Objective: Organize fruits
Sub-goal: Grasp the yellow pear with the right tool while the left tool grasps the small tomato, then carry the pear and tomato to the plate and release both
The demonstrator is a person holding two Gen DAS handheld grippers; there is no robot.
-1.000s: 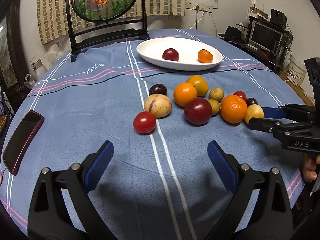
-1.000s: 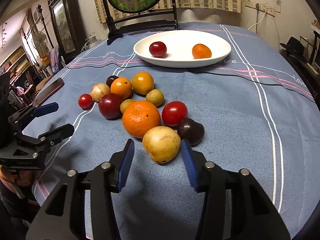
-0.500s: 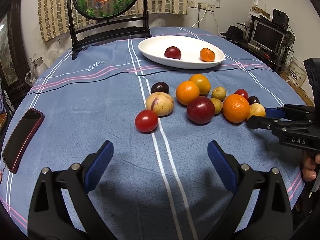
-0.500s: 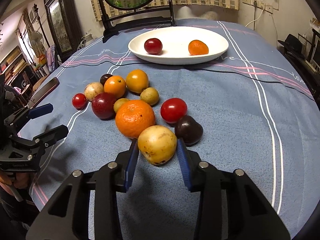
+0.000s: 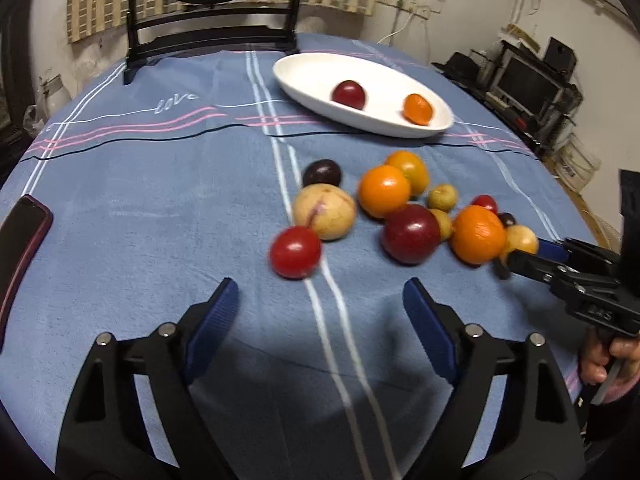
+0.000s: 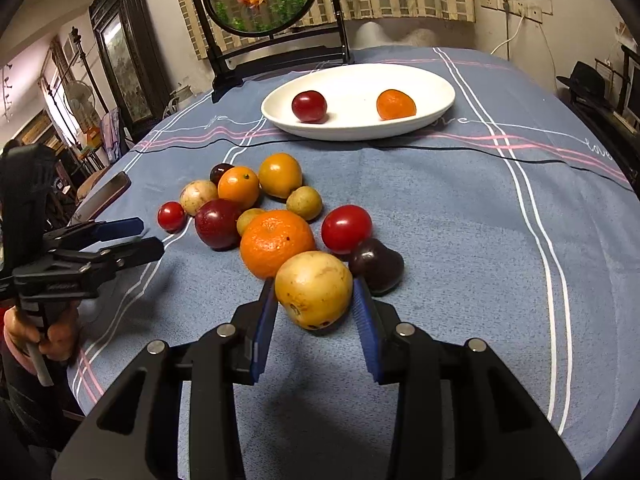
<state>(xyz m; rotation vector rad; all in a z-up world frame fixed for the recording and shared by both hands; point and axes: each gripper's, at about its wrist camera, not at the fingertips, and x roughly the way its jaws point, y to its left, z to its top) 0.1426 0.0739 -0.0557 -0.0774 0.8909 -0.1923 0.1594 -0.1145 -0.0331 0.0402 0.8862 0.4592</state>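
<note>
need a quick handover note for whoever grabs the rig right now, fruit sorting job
Right gripper: closed around the yellow fruit at the near edge of the pile, fruit not clearly lifted off the cloth yet.
Left gripper: open, empty, hovering over the tablecloth short of the red tomato.
Done: a dark red plum and a small orange lie in the white plate at the far side.
Left: the pile in mid-table, including the big orange, which touches the yellow fruit. Lift the yellow fruit, carry it to the plate, then work through the rest.

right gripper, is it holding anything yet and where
The right gripper has its fingers against the two sides of the yellow fruit, which sits on the tablecloth.
</note>
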